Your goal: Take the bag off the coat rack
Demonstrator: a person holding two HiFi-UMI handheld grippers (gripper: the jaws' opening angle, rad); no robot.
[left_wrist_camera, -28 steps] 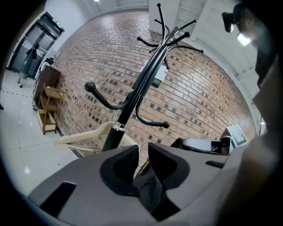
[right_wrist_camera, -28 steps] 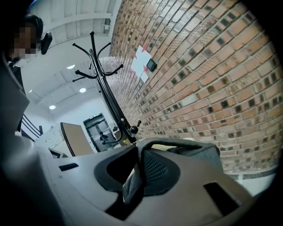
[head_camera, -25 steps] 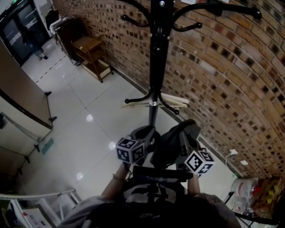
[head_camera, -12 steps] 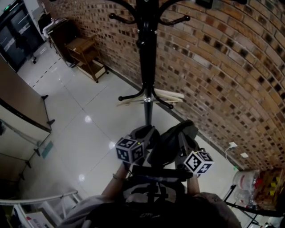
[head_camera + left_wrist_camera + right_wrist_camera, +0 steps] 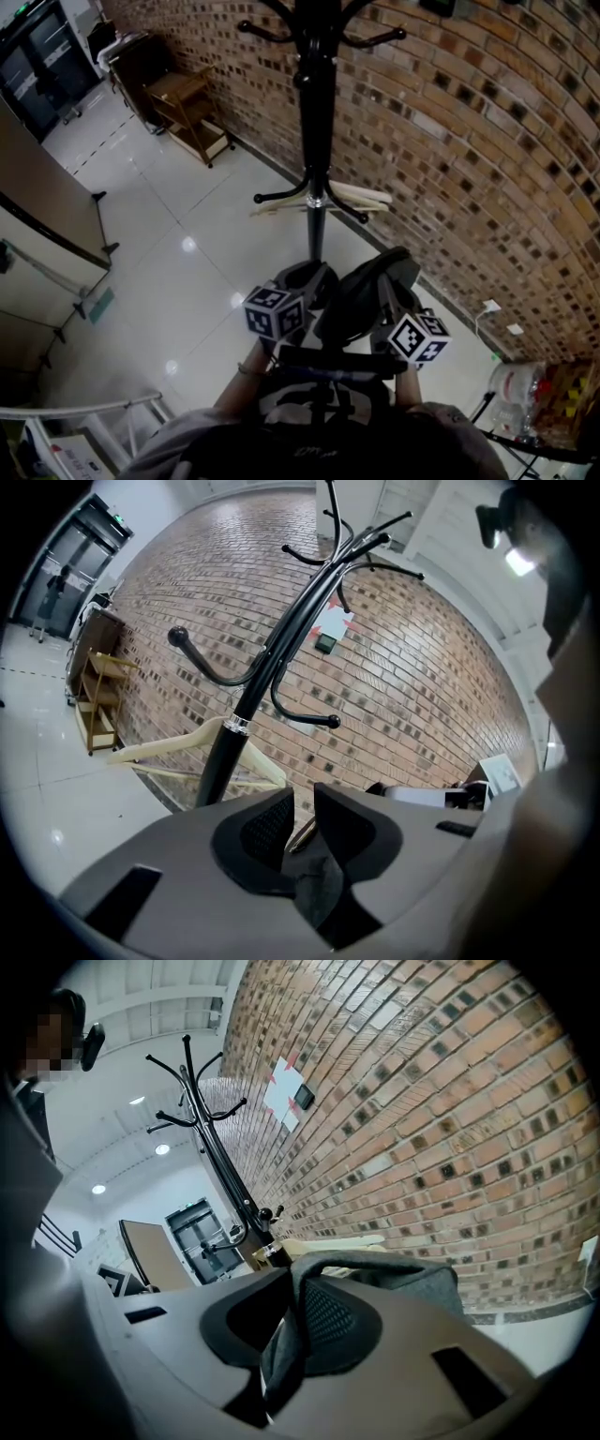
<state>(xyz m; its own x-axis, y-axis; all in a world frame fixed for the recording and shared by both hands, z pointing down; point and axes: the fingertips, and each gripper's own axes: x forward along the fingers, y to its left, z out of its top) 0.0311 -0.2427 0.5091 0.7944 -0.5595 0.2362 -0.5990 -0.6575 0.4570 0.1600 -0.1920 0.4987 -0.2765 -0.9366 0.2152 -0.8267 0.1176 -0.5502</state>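
Observation:
The black coat rack [image 5: 317,141] stands in front of me against the brick wall, and its hooks show bare in the left gripper view [image 5: 225,752]. The grey felt bag [image 5: 361,295] is off the rack, hanging close to my body between the two grippers. My right gripper [image 5: 295,1307] is shut on the bag's strap [image 5: 281,1354], with the bag's body [image 5: 403,1274] just beyond its jaws. My left gripper [image 5: 302,822] has its jaws nearly together on dark fabric of the bag. In the head view the left gripper [image 5: 305,279] sits left of the bag.
A pale wooden hanger [image 5: 356,197] hangs low on the rack's pole. A wooden shelf cart [image 5: 192,117] stands at the back left by the wall. A pack of bottles [image 5: 511,394] sits at the lower right. Glossy white floor [image 5: 178,272] spreads to the left.
The head view has shifted a little, so the rack sits slightly differently in the picture. Both grippers and the bag stay where they were, near my body.

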